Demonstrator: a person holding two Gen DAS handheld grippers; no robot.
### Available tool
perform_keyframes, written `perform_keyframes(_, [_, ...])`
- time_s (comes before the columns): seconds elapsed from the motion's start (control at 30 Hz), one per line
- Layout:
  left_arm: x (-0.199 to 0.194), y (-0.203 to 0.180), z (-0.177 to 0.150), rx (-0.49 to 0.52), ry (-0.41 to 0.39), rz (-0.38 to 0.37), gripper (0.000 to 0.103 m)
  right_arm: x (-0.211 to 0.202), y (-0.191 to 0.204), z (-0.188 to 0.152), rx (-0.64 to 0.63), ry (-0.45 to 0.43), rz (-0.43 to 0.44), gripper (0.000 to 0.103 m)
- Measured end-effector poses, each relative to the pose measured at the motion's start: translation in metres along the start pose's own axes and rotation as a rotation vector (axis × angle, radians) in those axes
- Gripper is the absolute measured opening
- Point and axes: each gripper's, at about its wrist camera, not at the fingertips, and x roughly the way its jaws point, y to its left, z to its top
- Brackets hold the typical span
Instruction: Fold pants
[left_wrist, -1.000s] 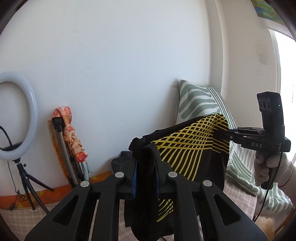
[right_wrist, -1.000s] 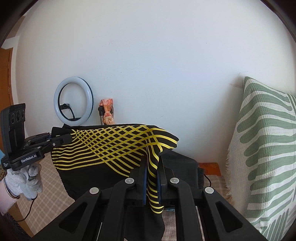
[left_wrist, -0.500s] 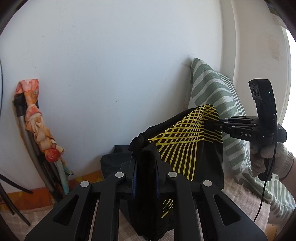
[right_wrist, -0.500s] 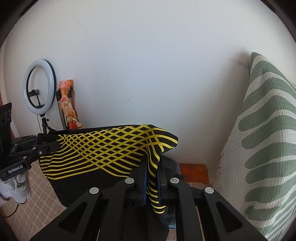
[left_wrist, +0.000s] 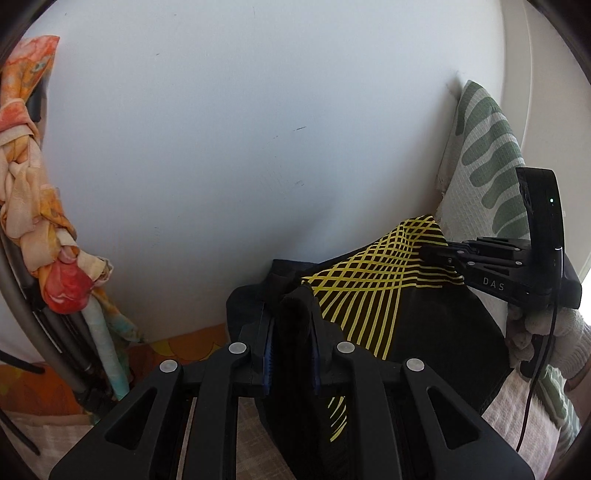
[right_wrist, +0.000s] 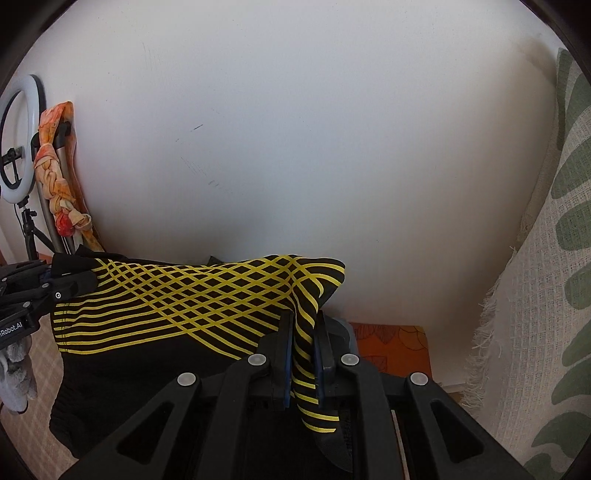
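Held up off the surface, ahead of a plain white wall (right_wrist: 295, 129): black stretch-knit pants with a yellow lattice print (right_wrist: 177, 299), strung as a taut top edge between the two tools, the rest hanging slack below. Left two-finger black gripper (left_wrist: 291, 325) clamped on a bunched black corner of the fabric, blue pads pressed against it; right two-finger black gripper (right_wrist: 303, 343) clamped likewise on a corner striped with yellow, a tongue of cloth trailing down past the fingers. Long axis of the held edge running sideways from one gripper to the other, roughly level, so each tool sees the other at the far end of the span. Neither hand nearer than the other to the garment, both gripping a corner. Probably next: lowering or swinging the panel onto the checked beige cover (left_wrist: 517, 424) below, both corners kept level to avoid a skewed fold. Thin, smooth, elastic-looking fabric, likely to slip or sag. Off to the right, a coarse-woven white cushion with green leaf shapes (right_wrist: 546, 295); off to the left, a knotted orange floral cloth (left_wrist: 33, 221) on a grey pole and a white ring light (right_wrist: 18, 129).
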Motion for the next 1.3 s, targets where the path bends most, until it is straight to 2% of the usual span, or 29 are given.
perform_keyframes(0.07, [0.008, 0.000, 0.000, 0.004, 0.008, 0.011, 0.016, 0.007, -0.001, 0.000, 0.005, 0.022, -0.033, 0.015])
perform_keyframes(0.1, [0.011, -0.001, 0.001, 0.013, 0.011, 0.029, 0.020, 0.009, -0.001, -0.001, 0.009, 0.036, -0.048, 0.020])
perform_keyframes(0.13, [0.014, -0.003, 0.001, 0.019, 0.015, 0.052, 0.022, 0.011, -0.002, -0.002, 0.011, 0.050, -0.063, 0.036])
perform_keyframes(0.2, [0.015, -0.003, 0.002, 0.026, 0.004, 0.101, 0.036, 0.011, -0.003, -0.003, 0.011, 0.055, -0.112, 0.049])
perform_keyframes(0.23, [0.015, -0.002, 0.004, 0.027, -0.001, 0.116, 0.043, 0.008, -0.004, -0.003, 0.016, 0.051, -0.120, 0.048])
perform_keyframes(0.27, [0.013, -0.001, 0.005, 0.028, -0.002, 0.132, 0.057, 0.006, -0.005, -0.004, 0.027, 0.048, -0.116, 0.048])
perform_keyframes(0.3, [0.011, -0.001, 0.006, 0.031, -0.006, 0.136, 0.060, 0.003, -0.006, -0.005, 0.040, 0.045, -0.110, 0.049])
perform_keyframes(0.43, [-0.002, -0.006, 0.009, 0.051, -0.014, 0.140, 0.060, -0.009, -0.008, -0.007, 0.054, 0.032, -0.127, 0.058])
perform_keyframes(0.7, [-0.044, -0.015, 0.007, 0.065, -0.038, 0.128, 0.060, -0.052, -0.008, -0.009, 0.099, -0.003, -0.124, 0.064])
perform_keyframes(0.83, [-0.074, -0.020, 0.003, 0.072, -0.065, 0.128, 0.060, -0.081, -0.002, -0.013, 0.142, -0.026, -0.096, 0.070])
perform_keyframes(1.07, [-0.130, -0.025, -0.015, 0.071, -0.096, 0.124, 0.064, -0.138, 0.030, -0.029, 0.162, -0.071, -0.093, 0.081])
perform_keyframes(1.13, [-0.147, -0.023, -0.021, 0.058, -0.099, 0.118, 0.067, -0.153, 0.043, -0.035, 0.161, -0.085, -0.101, 0.086])
perform_keyframes(1.2, [-0.163, -0.021, -0.028, 0.039, -0.101, 0.112, 0.074, -0.168, 0.056, -0.042, 0.165, -0.089, -0.088, 0.088])
perform_keyframes(1.3, [-0.186, -0.019, -0.041, 0.026, -0.111, 0.123, 0.075, -0.191, 0.077, -0.054, 0.163, -0.101, -0.091, 0.096])
